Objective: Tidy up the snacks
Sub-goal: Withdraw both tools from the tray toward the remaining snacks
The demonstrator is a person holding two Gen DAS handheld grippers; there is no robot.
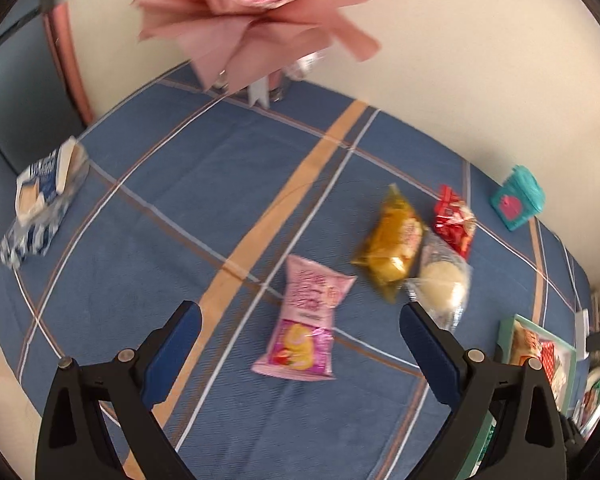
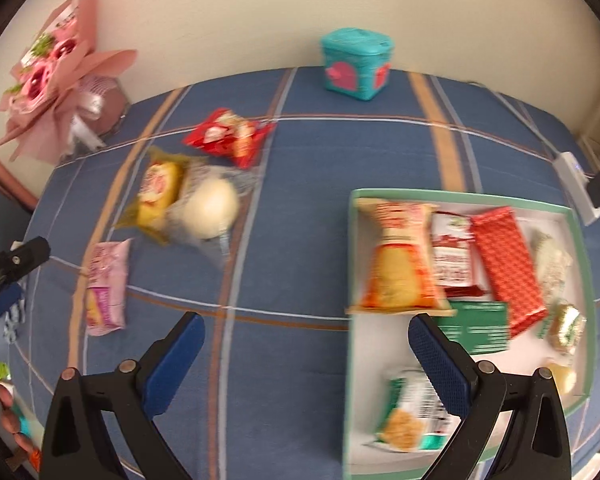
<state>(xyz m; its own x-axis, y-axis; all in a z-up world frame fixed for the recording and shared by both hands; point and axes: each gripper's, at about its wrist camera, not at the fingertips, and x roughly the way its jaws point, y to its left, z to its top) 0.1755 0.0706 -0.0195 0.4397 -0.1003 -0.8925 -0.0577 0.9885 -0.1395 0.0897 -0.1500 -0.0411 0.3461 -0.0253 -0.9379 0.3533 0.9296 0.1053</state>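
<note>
**A:** Blue pads on both tools, and both sets of jaws are spread wide with nothing between them. The left gripper hangs over the blue plaid cloth, tipped down toward the pink snack bag, which lies flat just ahead of its fingers.

**B:** Yep, and the right gripper is also released, hovering low with one finger over bare cloth and the other over the near edge of the green-rimmed tray.

**A:** Tray's already got packets in it: an orange bag, a red wrapper, a green-and-white packet.

**B:** Loose ones are still out on the cloth: yellow bag, red packet, and a clear-wrapped pale bun, all touching in a cluster. Teal box sits back by the wall, pink bouquet in the far corner.
</note>
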